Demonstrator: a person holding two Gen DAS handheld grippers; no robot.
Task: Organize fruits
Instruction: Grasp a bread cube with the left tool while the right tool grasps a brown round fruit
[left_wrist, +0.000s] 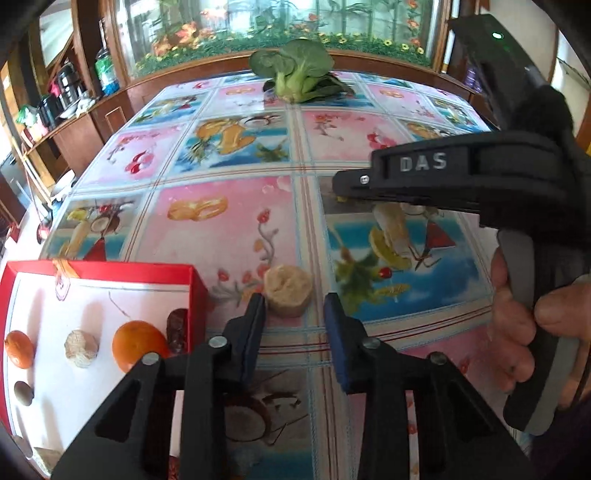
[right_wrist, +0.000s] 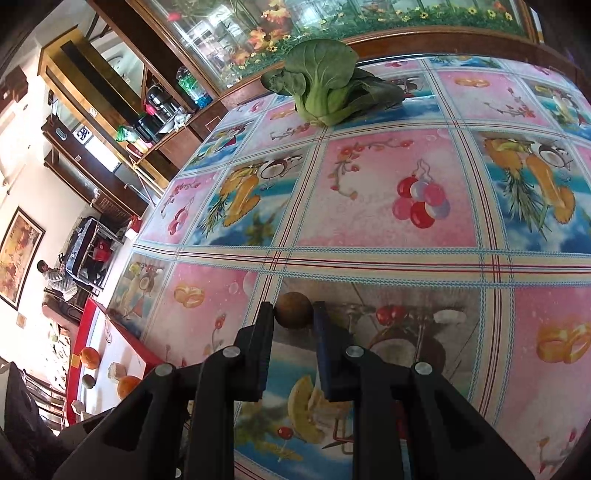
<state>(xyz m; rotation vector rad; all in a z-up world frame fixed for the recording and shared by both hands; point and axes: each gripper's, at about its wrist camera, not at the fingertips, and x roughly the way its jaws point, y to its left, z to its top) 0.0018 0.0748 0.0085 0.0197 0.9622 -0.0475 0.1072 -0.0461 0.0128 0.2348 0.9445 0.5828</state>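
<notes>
My left gripper (left_wrist: 295, 301) is open, its tips on either side of a pale banana chunk (left_wrist: 288, 291) lying on the tablecloth. A red-rimmed white tray (left_wrist: 192, 291) sits to the left with two oranges (left_wrist: 138, 345), a pale chunk (left_wrist: 81, 349), a dark red date (left_wrist: 177, 328) and a small brown fruit (left_wrist: 23, 393). My right gripper (right_wrist: 294, 314) is shut on a small round brown fruit (right_wrist: 294, 309) just above the table. In the left wrist view the right gripper (left_wrist: 443, 177) is seen side-on, its tips hiding the fruit.
A green bok choy (left_wrist: 299, 74) lies at the table's far edge, also in the right wrist view (right_wrist: 325, 85). The tray shows at lower left in the right wrist view (right_wrist: 110, 354). A wooden cabinet and shelves stand beyond the table.
</notes>
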